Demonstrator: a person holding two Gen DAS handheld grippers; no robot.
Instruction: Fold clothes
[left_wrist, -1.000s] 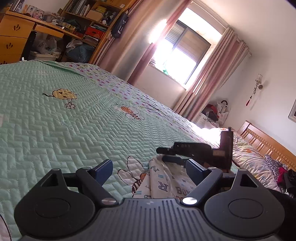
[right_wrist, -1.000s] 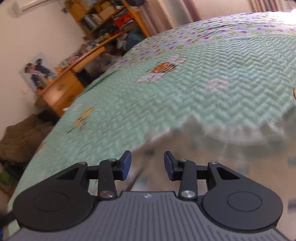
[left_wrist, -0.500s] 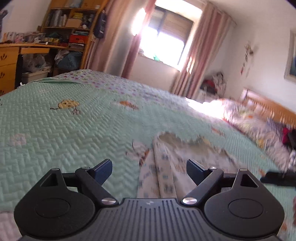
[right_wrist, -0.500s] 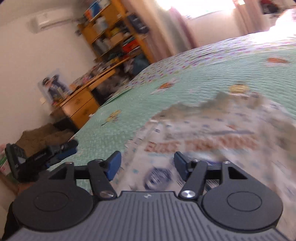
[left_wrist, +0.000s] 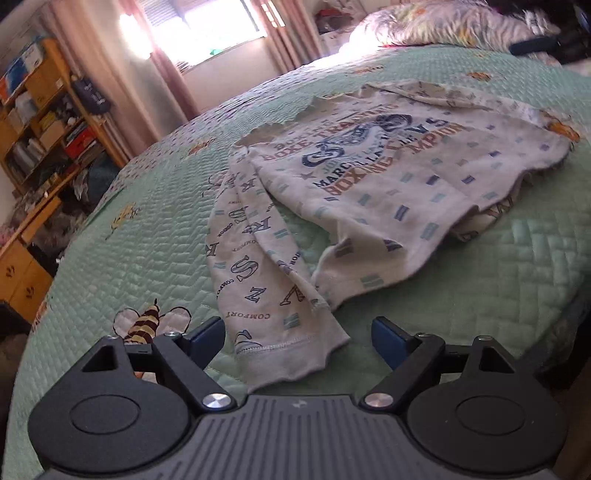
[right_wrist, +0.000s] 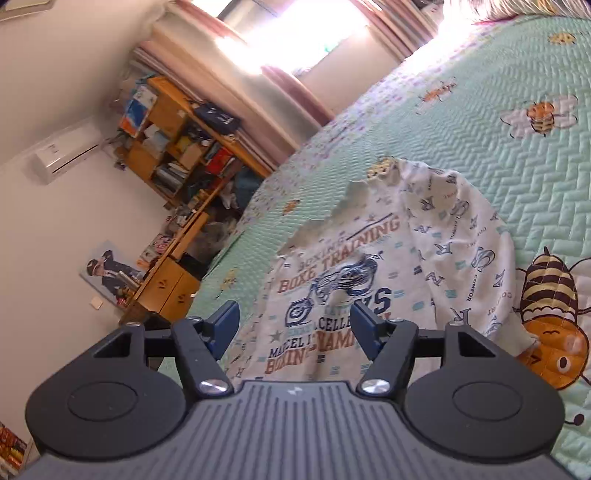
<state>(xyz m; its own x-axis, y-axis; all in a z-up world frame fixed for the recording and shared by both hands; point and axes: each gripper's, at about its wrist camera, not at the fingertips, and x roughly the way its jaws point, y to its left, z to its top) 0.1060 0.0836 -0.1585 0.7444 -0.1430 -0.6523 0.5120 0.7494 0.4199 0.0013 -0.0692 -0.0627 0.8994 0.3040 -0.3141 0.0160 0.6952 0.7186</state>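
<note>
White printed long-sleeve shirt (left_wrist: 388, 173) lies spread on the green quilted bedspread (left_wrist: 122, 258), centre to upper right of the left wrist view, chest print "BOXING" facing up. One sleeve (left_wrist: 258, 280) runs down toward bottom centre, cuff ending just in front of the left gripper (left_wrist: 297, 338). Left gripper jaws spread wide, nothing between them, cuff lies in the gap but contact can't be confirmed. Hem side of shirt rumpled at right, lifted off the quilt in folds. Embroidered bee (left_wrist: 147, 321) on the quilt just beside the left finger, lower left.

Right wrist view: same shirt (right_wrist: 369, 266) fills centre of frame, right gripper (right_wrist: 295, 326) over the chest print, jaws released, not gripping cloth. Sleeve (right_wrist: 469, 251) bunched at centre right, next to a big bee patch (right_wrist: 550, 325) at right edge.

Background: wooden bookshelf (right_wrist: 177, 147) upper left, desk with drawers (right_wrist: 166, 288) mid left, wall air conditioner (right_wrist: 66, 151) far left, bright window with pink curtains (left_wrist: 207, 37) at top. Pillow (left_wrist: 424, 22) at upper right of left view. Blurred dark object in the top right corner of the left view, can't identify.
</note>
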